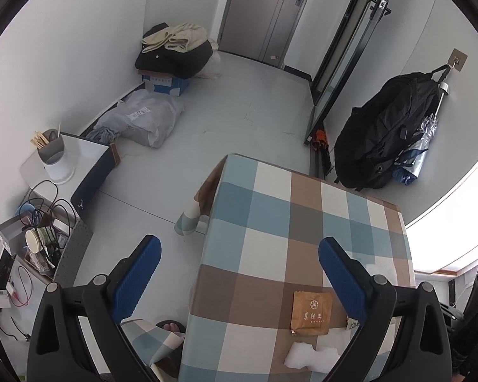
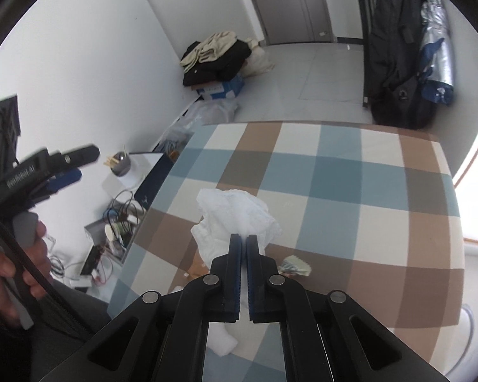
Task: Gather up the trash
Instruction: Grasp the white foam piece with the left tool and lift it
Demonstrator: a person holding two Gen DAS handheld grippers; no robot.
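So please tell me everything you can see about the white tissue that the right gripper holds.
The white tissue is a crumpled, soft-looking wad of thin paper, wrinkled with many folds. The right gripper is shut on its lower edge, the blue pads pinching it, and the bulk spreads out past the fingertips. It appears in front of the checked tablecloth; whether it touches the cloth cannot be told. No stain or print shows on it.

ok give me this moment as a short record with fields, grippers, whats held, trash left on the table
left gripper: open, empty, over the near table edge
right gripper: shut on the tissue, tissue crumpled and white
table: checked cloth
trash left: brown packet, white foam piece, small wrapper
bin: none in view
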